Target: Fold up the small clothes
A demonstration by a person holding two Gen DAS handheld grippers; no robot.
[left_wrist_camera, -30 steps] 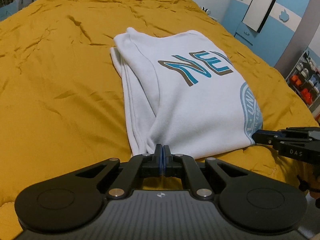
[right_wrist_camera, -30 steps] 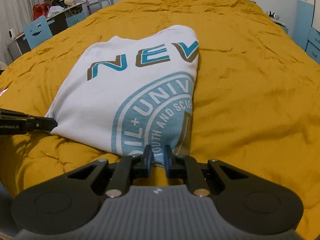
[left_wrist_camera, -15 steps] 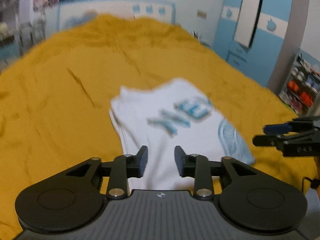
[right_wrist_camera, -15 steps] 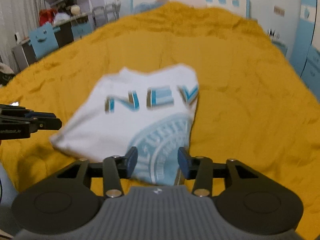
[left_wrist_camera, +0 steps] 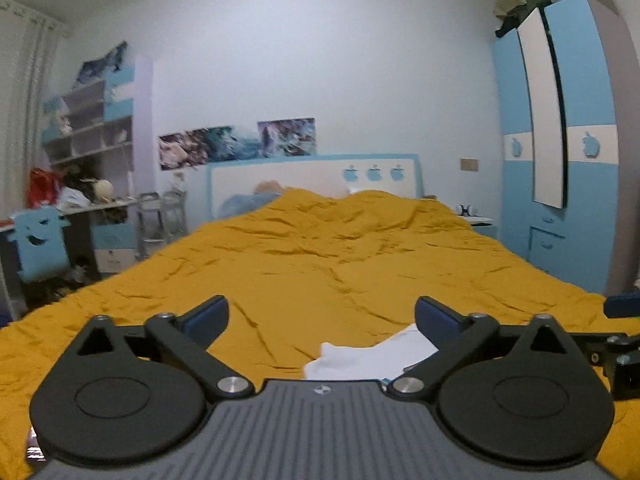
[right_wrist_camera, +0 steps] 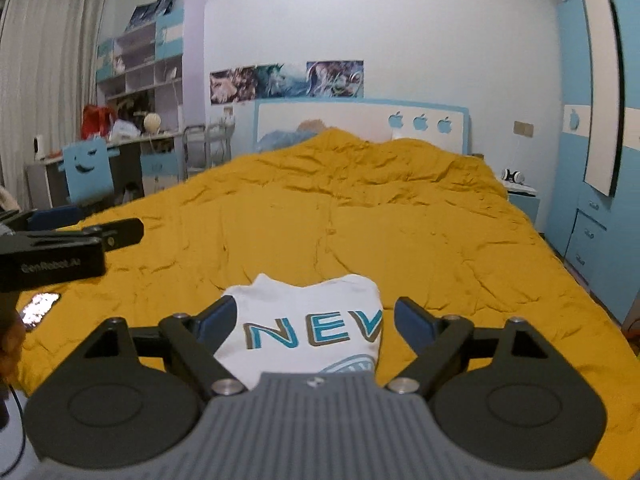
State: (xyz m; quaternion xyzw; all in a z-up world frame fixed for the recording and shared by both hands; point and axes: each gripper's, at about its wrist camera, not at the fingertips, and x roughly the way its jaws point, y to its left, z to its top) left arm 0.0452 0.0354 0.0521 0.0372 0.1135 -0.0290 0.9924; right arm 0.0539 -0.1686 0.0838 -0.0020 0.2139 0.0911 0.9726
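A folded white T-shirt [right_wrist_camera: 308, 320] with blue "NEV" lettering lies on the yellow bedspread [right_wrist_camera: 360, 220] near the front edge. In the left wrist view only its far white edge [left_wrist_camera: 372, 356] shows above the gripper body. My right gripper [right_wrist_camera: 316, 320] is wide open and empty, raised above and behind the shirt. My left gripper [left_wrist_camera: 322, 318] is wide open and empty too, raised and pointing at the headboard. The left gripper shows from the side at the left of the right wrist view [right_wrist_camera: 72, 240].
A phone [right_wrist_camera: 40, 306] lies on the bedspread at the left edge. A desk with a blue chair [right_wrist_camera: 86, 174] and shelves stand left of the bed. A blue wardrobe [right_wrist_camera: 600, 140] stands on the right. The headboard [right_wrist_camera: 360, 124] is at the far end.
Both grippers let go of the shirt's near edge, opened wide, and lifted up and back. The views now tilt up toward the room. The shirt stays folded on the bed.
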